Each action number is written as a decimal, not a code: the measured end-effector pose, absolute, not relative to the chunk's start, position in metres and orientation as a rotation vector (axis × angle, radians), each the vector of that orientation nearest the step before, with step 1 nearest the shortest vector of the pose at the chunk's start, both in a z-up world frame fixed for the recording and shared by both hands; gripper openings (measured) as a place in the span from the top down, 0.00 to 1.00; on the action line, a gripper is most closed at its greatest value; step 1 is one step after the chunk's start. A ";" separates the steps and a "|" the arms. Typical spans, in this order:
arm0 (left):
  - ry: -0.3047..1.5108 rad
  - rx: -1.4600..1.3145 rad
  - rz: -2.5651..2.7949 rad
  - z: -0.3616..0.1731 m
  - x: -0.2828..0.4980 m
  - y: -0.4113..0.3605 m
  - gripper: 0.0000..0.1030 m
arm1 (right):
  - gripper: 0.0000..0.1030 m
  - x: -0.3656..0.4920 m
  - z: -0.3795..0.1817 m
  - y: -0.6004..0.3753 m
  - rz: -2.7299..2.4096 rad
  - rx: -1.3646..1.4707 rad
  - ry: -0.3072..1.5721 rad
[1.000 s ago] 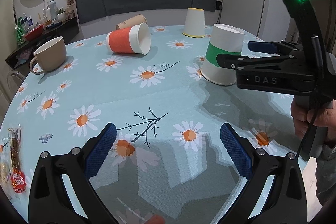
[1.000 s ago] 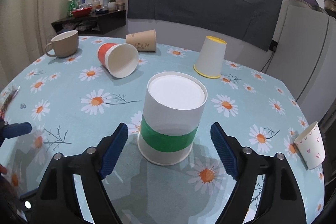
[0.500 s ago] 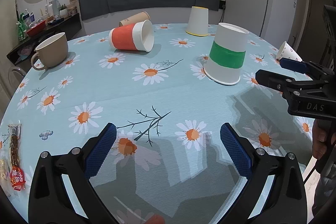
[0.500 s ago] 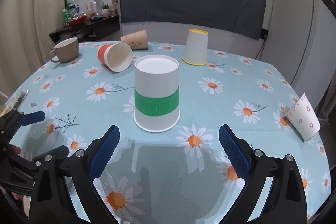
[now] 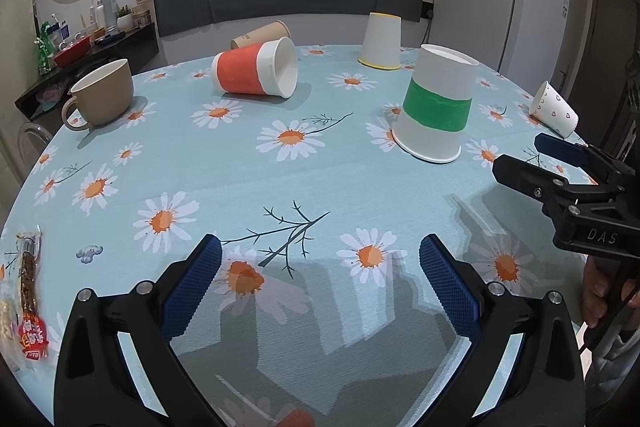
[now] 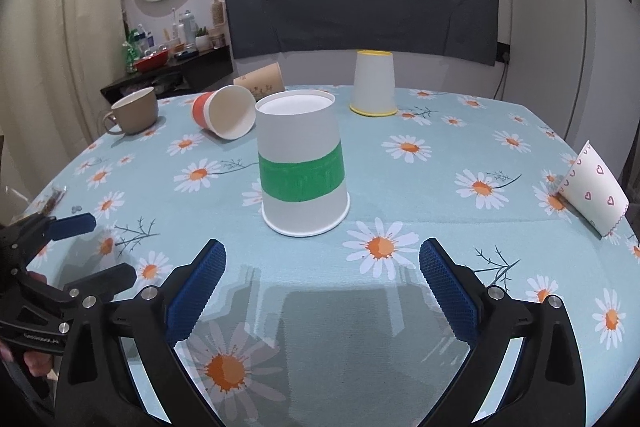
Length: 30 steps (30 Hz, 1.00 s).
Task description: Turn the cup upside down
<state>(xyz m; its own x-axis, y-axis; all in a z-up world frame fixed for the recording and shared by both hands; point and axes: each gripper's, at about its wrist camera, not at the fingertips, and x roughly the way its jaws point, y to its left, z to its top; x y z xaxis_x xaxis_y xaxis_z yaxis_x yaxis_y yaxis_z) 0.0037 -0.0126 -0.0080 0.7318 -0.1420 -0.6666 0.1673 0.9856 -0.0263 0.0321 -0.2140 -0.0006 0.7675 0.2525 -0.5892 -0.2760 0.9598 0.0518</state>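
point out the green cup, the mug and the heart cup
green cup (image 6: 301, 171), right wrist view, on its green band
mug (image 5: 105, 95), left wrist view, on its side wall
heart cup (image 6: 596, 189), right wrist view, on its side

Ahead of my right gripper, its jaws spread wide with nothing between them, bare tablecloth runs up to the upside-down green-banded cup, the only thing standing in that lane. To its right the cloth lies open as far as the heart-print cup lying at the table's right edge. Behind it to the left, the orange cup lies on its side with a brown cup behind it, a mug further left and a yellow-rimmed cup at the back. My left gripper, also wide open, faces broad open cloth; a snack packet lies at the left edge.
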 end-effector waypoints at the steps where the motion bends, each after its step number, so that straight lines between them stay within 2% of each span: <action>1: 0.728 0.036 -0.170 -0.008 0.003 -0.013 0.06 | 0.09 0.033 -0.002 -0.213 0.299 -0.041 0.644; 30: 0.762 -0.002 -0.181 -0.011 0.007 -0.009 0.06 | 0.09 0.029 -0.002 -0.219 0.264 -0.009 0.626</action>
